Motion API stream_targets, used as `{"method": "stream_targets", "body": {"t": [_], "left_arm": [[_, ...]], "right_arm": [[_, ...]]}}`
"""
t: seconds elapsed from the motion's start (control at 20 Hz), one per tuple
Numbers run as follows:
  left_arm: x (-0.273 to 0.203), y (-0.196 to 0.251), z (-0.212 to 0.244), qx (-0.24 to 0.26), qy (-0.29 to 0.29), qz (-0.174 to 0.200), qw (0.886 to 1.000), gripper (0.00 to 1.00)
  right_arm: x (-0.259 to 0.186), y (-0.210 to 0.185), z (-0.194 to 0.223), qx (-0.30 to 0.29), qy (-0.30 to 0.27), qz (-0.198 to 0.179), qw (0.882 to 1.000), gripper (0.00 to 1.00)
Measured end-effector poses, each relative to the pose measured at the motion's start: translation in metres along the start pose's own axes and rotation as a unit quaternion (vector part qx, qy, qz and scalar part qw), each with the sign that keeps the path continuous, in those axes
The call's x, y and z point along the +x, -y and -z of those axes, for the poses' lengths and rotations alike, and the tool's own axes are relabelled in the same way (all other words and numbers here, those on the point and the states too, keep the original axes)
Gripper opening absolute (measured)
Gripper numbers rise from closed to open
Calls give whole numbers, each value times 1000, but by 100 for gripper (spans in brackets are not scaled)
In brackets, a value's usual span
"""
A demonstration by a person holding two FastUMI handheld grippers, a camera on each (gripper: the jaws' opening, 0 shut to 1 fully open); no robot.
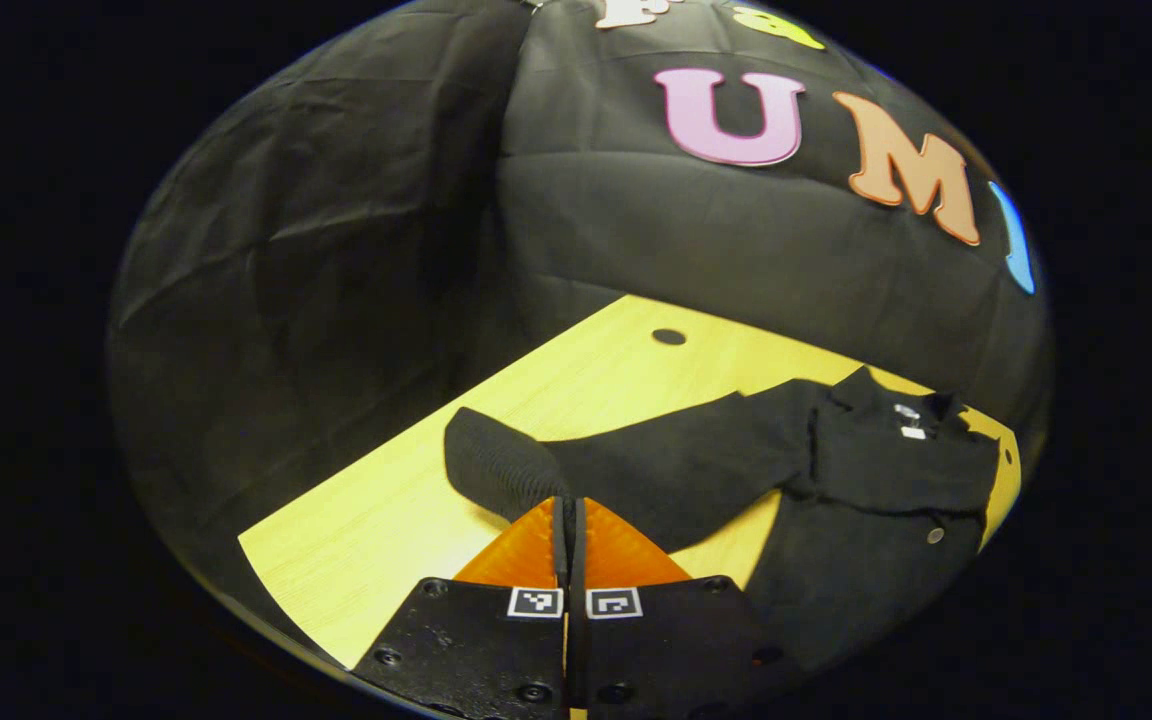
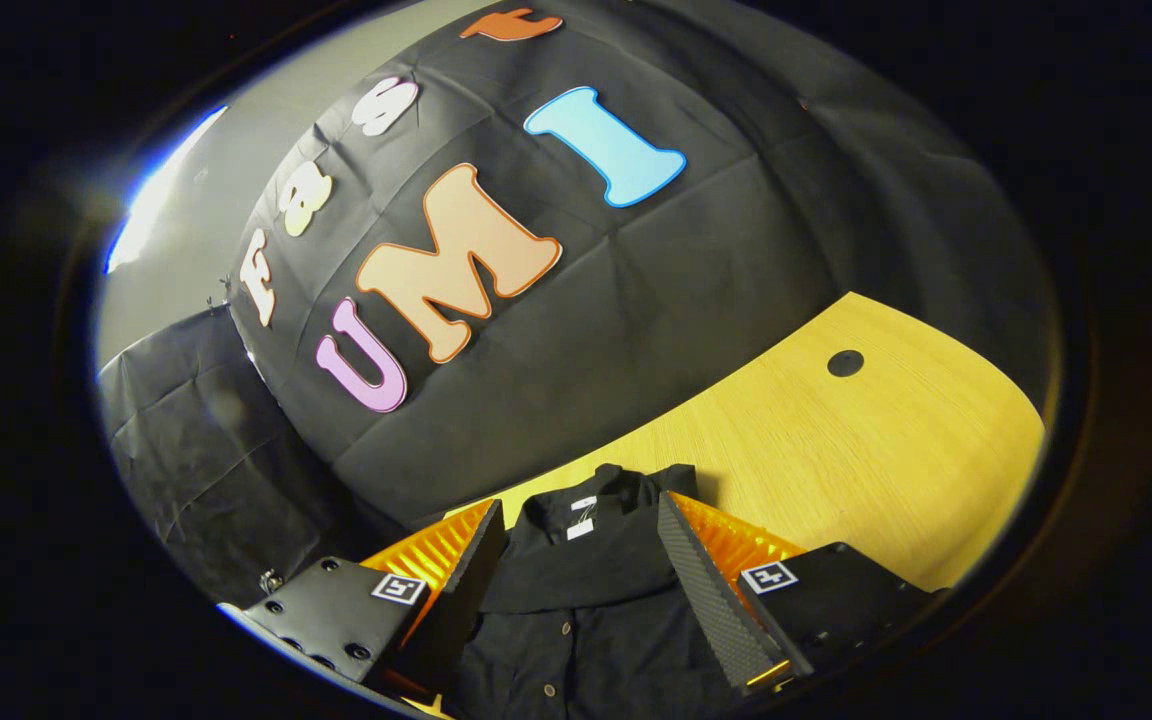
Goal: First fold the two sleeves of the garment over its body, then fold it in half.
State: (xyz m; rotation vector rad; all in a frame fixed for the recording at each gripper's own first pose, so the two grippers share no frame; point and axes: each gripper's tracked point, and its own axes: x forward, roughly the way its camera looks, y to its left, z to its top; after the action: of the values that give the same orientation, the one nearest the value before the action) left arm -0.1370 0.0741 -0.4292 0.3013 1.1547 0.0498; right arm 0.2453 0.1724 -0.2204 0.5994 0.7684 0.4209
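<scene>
A black long-sleeved shirt (image 1: 876, 480) lies on the yellow wooden table (image 1: 596, 370), collar toward the booth wall. One sleeve (image 1: 676, 455) stretches out flat to the left, ending in a ribbed cuff (image 1: 496, 462). My left gripper (image 1: 568, 505) has its fingers pressed together on the sleeve's near edge, just beside the cuff. In the right gripper view the collar (image 2: 586, 540) with its white label and the buttoned front (image 2: 576, 640) lie between the fingers. My right gripper (image 2: 581, 500) stands open astride the collar, with nothing pinched. The other sleeve is hidden.
Round cable holes sit in the table (image 2: 896, 440) near the back edge, one (image 1: 669, 337) left of the shirt and one (image 2: 845, 363) right of it. The black cloth wall (image 2: 636, 330) rises close behind. Bare wood spreads around the cuff.
</scene>
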Motion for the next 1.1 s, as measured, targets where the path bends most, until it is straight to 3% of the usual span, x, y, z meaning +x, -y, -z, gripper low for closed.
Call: {"method": "stream_targets", "body": {"t": [0.2,0.4,0.75,1.1], "left_arm": [[-1,77,-40,4,46,43,998,0],[2,163,-52,6,61,98,993,0],[-5,298,-24,60,42,199,977,0],[-31,414,6,145,45,275,950,0]], "right_arm": [[-4,19,-3,-21,-4,-4,1000,98],[-27,29,-6,-32,13,0,999,98],[-82,61,-4,-12,35,28,999,98],[-131,110,4,9,42,78,996,98]]}}
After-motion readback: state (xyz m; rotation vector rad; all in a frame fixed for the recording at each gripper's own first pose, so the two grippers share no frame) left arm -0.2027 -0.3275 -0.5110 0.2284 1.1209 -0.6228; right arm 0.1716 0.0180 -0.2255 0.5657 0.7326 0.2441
